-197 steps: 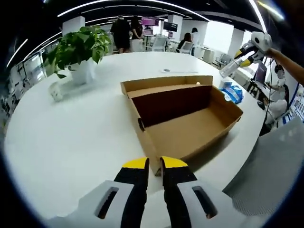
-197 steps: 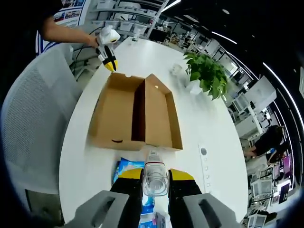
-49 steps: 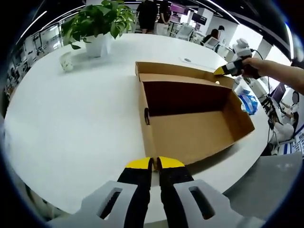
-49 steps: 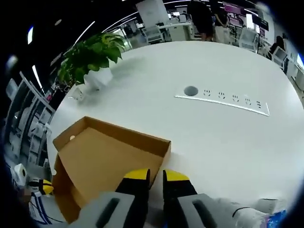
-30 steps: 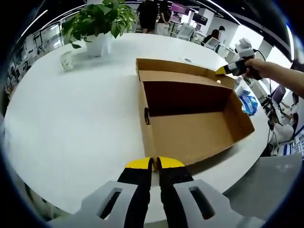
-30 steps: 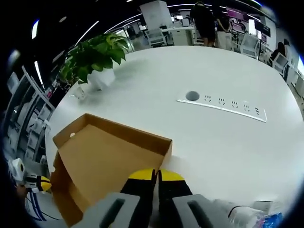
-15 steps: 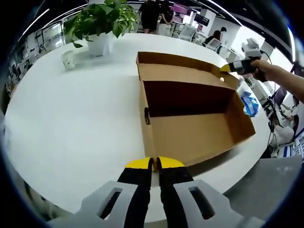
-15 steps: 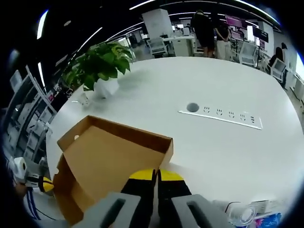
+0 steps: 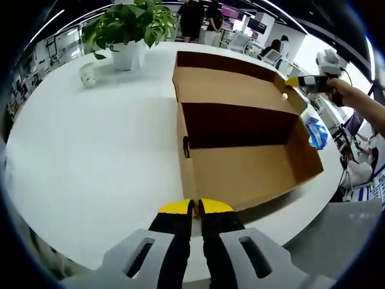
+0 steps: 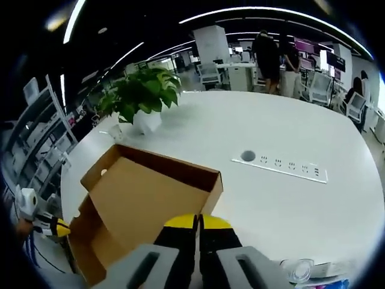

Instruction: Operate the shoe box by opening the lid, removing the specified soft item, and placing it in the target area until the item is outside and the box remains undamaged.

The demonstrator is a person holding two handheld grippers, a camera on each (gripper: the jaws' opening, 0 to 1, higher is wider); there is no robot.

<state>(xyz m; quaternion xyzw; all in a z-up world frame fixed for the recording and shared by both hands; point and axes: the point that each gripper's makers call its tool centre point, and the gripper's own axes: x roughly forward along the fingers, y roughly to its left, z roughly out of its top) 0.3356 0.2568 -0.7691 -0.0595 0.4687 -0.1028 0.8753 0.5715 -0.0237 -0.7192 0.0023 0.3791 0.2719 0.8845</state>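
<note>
The brown shoe box (image 9: 240,162) lies open on the white table, and its inside is bare cardboard. My left gripper (image 9: 197,208) is shut on the near end wall of the box. The lid (image 9: 231,90) stands half raised at the far side. My right gripper (image 9: 296,81), held by a hand, is shut on the lid's right corner. In the right gripper view, that gripper (image 10: 197,221) pinches the edge of the lid (image 10: 150,192), and the left gripper (image 10: 51,227) is at the box's far end.
A potted plant (image 9: 129,27) and a small white cup (image 9: 88,74) stand at the far left of the round table (image 9: 90,150). A blue packet (image 9: 314,129) lies right of the box. A power strip (image 10: 280,165) is set into the table. A clear bottle (image 10: 301,271) lies near the right gripper. People stand far off.
The right gripper has closed on the lid's edge and lifted it, so the lid tilts up higher. The left gripper stays shut on the box's near wall.
</note>
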